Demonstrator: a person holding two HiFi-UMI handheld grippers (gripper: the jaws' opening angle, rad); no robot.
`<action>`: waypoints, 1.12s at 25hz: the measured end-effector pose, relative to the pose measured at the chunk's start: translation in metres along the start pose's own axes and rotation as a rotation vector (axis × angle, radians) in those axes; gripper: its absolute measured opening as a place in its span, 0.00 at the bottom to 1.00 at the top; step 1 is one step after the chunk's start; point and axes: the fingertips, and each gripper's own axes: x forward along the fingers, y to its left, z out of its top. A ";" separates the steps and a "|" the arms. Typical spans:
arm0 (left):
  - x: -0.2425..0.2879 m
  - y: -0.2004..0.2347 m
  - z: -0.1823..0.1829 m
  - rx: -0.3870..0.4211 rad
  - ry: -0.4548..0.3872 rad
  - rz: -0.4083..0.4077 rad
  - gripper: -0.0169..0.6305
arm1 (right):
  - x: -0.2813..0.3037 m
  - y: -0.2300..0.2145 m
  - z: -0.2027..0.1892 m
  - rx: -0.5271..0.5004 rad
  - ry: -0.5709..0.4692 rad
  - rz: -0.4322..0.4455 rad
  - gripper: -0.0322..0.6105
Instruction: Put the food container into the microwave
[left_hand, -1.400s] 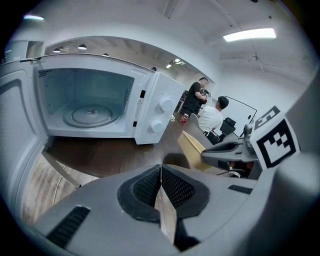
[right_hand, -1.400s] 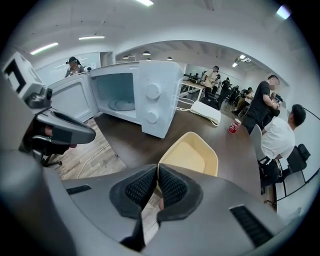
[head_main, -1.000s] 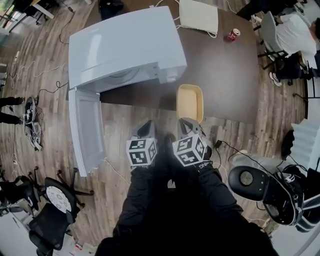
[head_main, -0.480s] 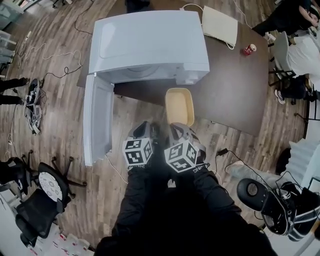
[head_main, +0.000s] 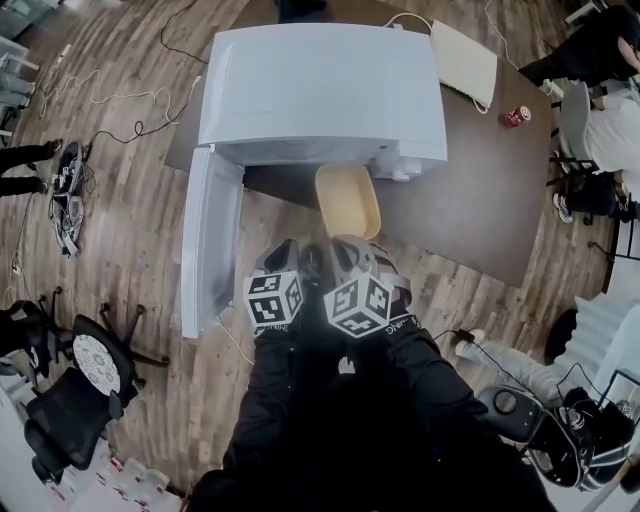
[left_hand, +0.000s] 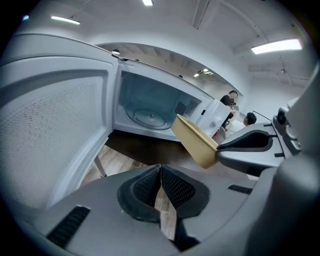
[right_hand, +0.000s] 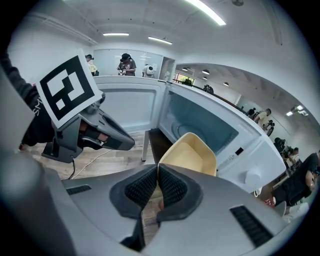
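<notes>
A white microwave stands on a dark table with its door swung open to the left. The pale yellow food container hangs tilted just in front of the opening. My right gripper is shut on its near rim. In the right gripper view the container reaches from the jaws toward the cavity. My left gripper is beside it on the left, shut and empty. The left gripper view shows the glass turntable inside and the container at the right.
A red can and a flat white pad lie on the table's far right. Office chairs and cables are on the wooden floor at the left. People sit at the right edge.
The right gripper has carried the container leftward, from the table's front right to the front of the microwave opening. The left gripper stayed beside it, shut.
</notes>
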 end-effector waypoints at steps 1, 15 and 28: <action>0.002 0.003 0.002 -0.002 0.003 0.001 0.08 | 0.004 -0.001 0.003 -0.010 0.001 0.005 0.10; 0.053 0.039 0.043 -0.025 0.033 0.022 0.08 | 0.078 -0.044 0.044 -0.141 -0.012 0.031 0.10; 0.087 0.054 0.061 -0.046 0.053 0.017 0.08 | 0.131 -0.078 0.061 -0.198 -0.015 0.004 0.10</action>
